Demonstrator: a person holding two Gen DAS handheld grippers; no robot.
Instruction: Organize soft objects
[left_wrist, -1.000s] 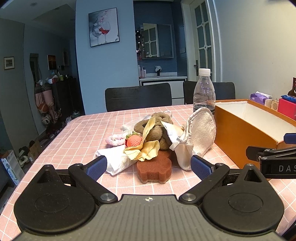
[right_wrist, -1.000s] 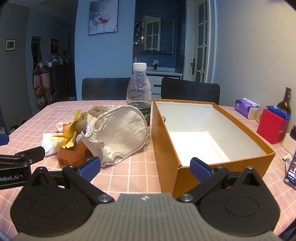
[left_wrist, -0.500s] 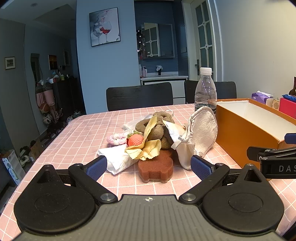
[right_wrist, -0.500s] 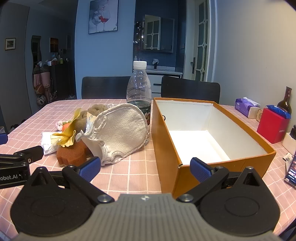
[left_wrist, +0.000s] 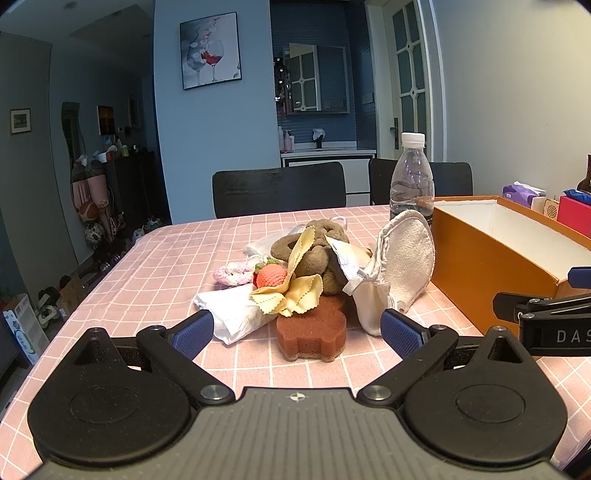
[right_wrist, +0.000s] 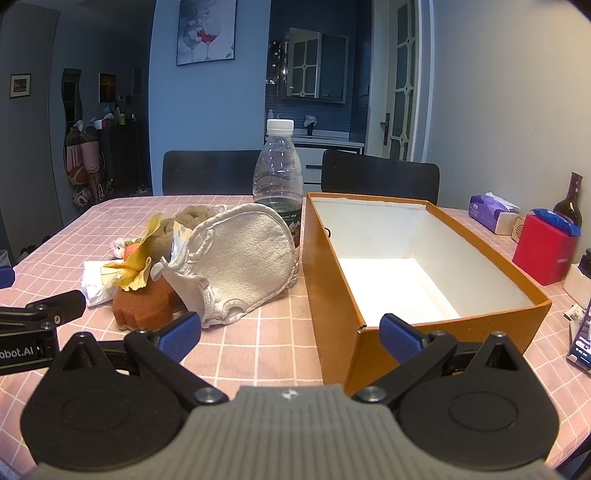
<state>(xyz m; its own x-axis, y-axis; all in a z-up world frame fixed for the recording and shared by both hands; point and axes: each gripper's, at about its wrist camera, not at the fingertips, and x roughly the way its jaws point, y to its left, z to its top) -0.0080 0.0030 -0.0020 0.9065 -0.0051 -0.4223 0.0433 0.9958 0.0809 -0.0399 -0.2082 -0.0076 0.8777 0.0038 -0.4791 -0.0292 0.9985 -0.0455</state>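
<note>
A pile of soft things lies on the pink checked tablecloth. It holds a brown sponge (left_wrist: 312, 328), a yellow cloth (left_wrist: 291, 291), a crocheted strawberry (left_wrist: 271, 275), a brown plush (left_wrist: 317, 251), a pink knit piece (left_wrist: 231, 273), a white cloth (left_wrist: 232, 314) and a white bath mitt (left_wrist: 404, 258). My left gripper (left_wrist: 297, 330) is open just short of the sponge. My right gripper (right_wrist: 291, 336) is open too, between the mitt (right_wrist: 243, 266) and the near corner of an empty orange box (right_wrist: 332, 280).
A clear plastic bottle (right_wrist: 277, 173) stands behind the mitt, beside the box. On the right are a red box (right_wrist: 545, 254), a tissue pack (right_wrist: 493, 210), a dark bottle (right_wrist: 569, 203) and a phone (right_wrist: 581, 343). Two black chairs (left_wrist: 280, 188) face the far table edge.
Both grippers have drifted slightly forward towards the pile and box; the objects look a little larger. Nothing on the table has moved, and both grippers stay open.
</note>
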